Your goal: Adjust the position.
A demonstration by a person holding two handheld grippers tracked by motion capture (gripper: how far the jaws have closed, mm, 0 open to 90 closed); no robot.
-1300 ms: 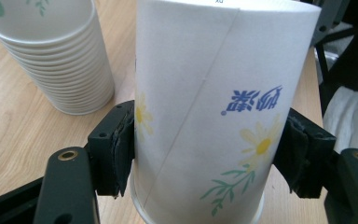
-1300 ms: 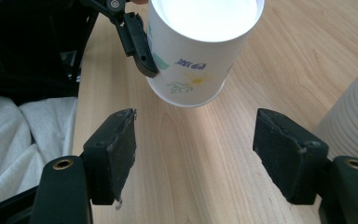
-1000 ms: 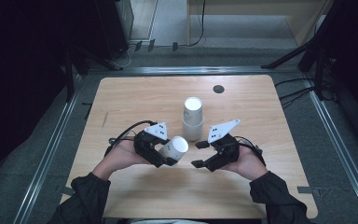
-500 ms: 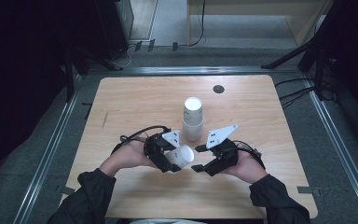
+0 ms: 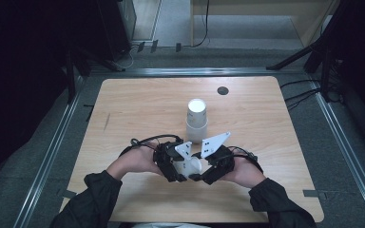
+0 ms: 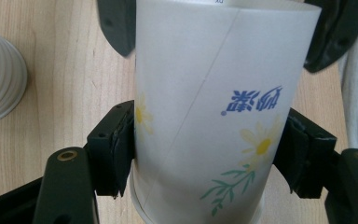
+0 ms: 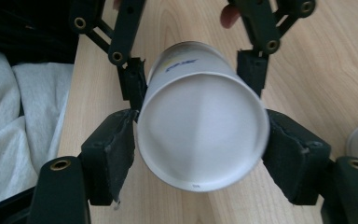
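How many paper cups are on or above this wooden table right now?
2, maybe more. One white flower-printed paper cup lies sideways between both grippers near the table's front edge. A ribbed white cup stack stands upside down mid-table; cups nested within it cannot be counted.

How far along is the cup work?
Done: the flowered cup is clamped sideways in the left tool. In hand: the right tool has its jaws around the cup's base, but its grip is unclear. Left, probably: the left tool releases, then the cup goes to the ribbed cups beyond.
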